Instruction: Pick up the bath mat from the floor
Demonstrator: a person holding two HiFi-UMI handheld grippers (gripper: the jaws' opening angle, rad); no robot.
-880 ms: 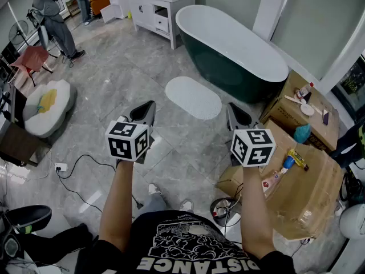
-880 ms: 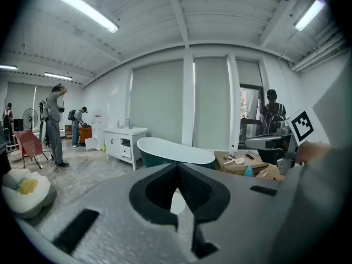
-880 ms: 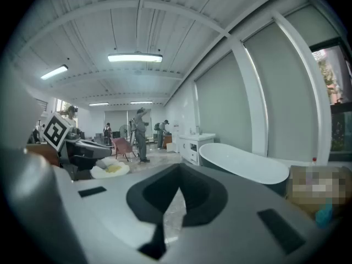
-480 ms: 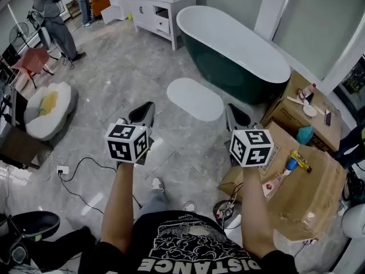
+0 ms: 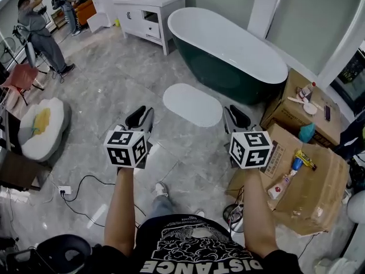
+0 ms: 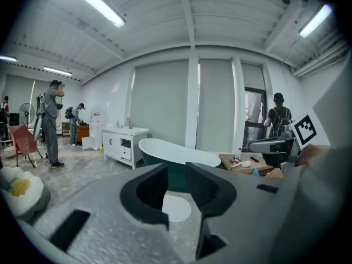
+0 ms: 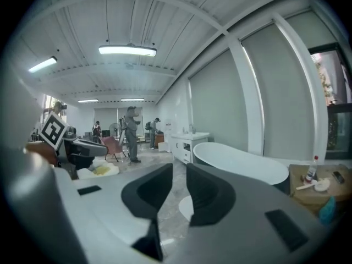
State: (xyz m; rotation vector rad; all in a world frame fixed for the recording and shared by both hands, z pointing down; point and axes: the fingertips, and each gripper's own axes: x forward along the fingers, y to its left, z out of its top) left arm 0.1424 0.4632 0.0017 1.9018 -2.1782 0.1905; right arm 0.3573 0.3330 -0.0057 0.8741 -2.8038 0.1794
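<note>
The bath mat [image 5: 193, 104] is a white oval lying flat on the grey marble floor in front of the bathtub [image 5: 228, 44]. My left gripper [image 5: 140, 119] hangs in the air to the near left of the mat, and my right gripper [image 5: 236, 117] to its near right. Both are well above the floor and touch nothing. Each pair of jaws stands a narrow gap apart with nothing between them. The mat [image 6: 176, 208] shows through the gap of the left gripper [image 6: 177, 175], and the mat [image 7: 186, 207] also appears low past the right gripper [image 7: 179, 177].
Cardboard boxes [image 5: 308, 170] with small items on top stand close at the right. A white vanity [image 5: 149, 10] stands at the back beside the tub. A white cushion [image 5: 40, 124] and cables [image 5: 80, 176] lie at the left. People [image 5: 37, 27] stand far left.
The whole view has shifted a little, with the person's foot stepping forward. The mat lies slightly closer between the grippers. Both grippers keep the same pose and the same narrow gap.
</note>
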